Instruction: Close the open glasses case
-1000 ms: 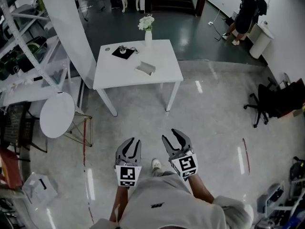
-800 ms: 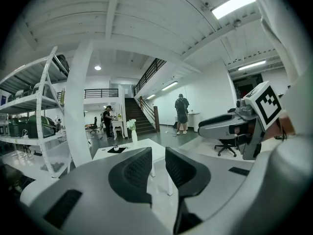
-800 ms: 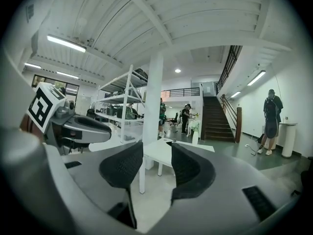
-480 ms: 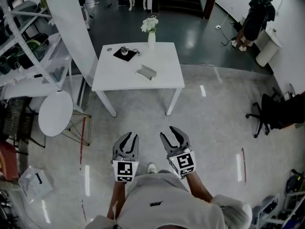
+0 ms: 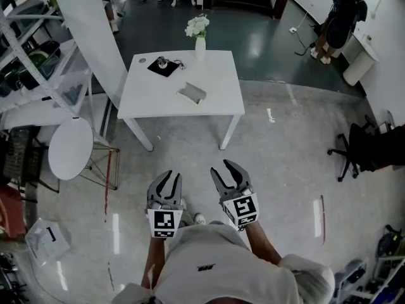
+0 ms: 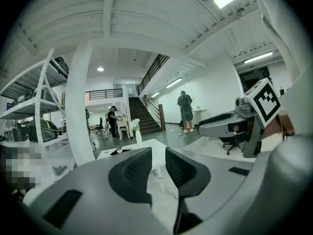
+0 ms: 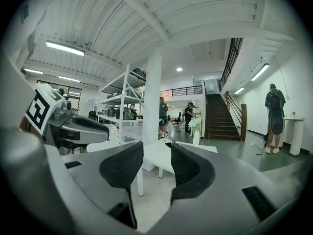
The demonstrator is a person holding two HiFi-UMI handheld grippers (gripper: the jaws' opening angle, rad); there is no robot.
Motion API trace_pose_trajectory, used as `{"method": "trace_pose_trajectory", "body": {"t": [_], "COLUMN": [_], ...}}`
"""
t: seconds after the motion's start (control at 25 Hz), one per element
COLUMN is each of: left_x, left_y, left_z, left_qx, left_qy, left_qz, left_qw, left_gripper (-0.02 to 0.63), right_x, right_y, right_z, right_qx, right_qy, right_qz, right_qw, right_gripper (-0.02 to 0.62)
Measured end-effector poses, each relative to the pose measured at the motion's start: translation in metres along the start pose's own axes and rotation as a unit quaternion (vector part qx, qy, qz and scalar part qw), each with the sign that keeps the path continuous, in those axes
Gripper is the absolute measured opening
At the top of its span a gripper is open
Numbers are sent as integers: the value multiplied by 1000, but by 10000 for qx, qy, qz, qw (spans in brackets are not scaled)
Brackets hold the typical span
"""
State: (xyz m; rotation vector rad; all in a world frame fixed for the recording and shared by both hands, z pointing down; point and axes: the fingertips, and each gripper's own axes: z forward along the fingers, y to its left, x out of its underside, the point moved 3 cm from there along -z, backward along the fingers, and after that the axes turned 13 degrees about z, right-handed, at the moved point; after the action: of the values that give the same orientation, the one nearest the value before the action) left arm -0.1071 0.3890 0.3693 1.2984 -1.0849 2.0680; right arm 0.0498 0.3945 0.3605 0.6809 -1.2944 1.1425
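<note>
Both grippers held low in front of the body, over the floor.
- Left gripper (image 5: 169, 180): jaws a narrow gap apart, nothing between them.
- Right gripper (image 5: 225, 173): jaws a little wider apart, also empty.

Well ahead stands the white counter (image 5: 212, 100). The glasses case (image 5: 192, 93) lies near its middle, lid up, well out of reach of either gripper. Beyond it is a dark flat item (image 5: 163, 66) towards the far left corner, and a vase of flowers (image 5: 200, 35) at the far edge. A person (image 5: 338, 14) stands in the far right corner of the room.

Handling, as a judgement; the case is too small here for detail:
- Probably a light, rigid shell with a hinged lid and a smooth skin.
- Likely to skate on the counter if pushed from one side only.
- Best to pin the base with one gripper and press the lid down at its free edge, away from the hinge.
- No squeeze needed, and little risk of breakage.

Against the earlier frames:
- The counter fills slightly more of the head view.
- The grippers ride a bit higher in frame.
- Jaw gaps look unchanged, and the case is untouched.
</note>
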Motion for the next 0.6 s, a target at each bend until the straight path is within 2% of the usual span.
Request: {"method": "trace_pose_trajectory", "body": {"t": [0.24, 0.6], "left_x": [0, 10], "left_y": [9, 45], "left_z": [28, 68], "left_qx": [87, 136], "left_qy": [-70, -128], "left_qz": [75, -26], "left_qw": [9999, 9998], "left_gripper": [100, 100], "right_x": [-1, -2], "right_y": [-13, -28], "right_z": [23, 70], "right_qx": [38, 138], "right_qy": [50, 196], "right_qz": [14, -63], "right_qw": [10000, 9997], "right_gripper": [179, 179]}}
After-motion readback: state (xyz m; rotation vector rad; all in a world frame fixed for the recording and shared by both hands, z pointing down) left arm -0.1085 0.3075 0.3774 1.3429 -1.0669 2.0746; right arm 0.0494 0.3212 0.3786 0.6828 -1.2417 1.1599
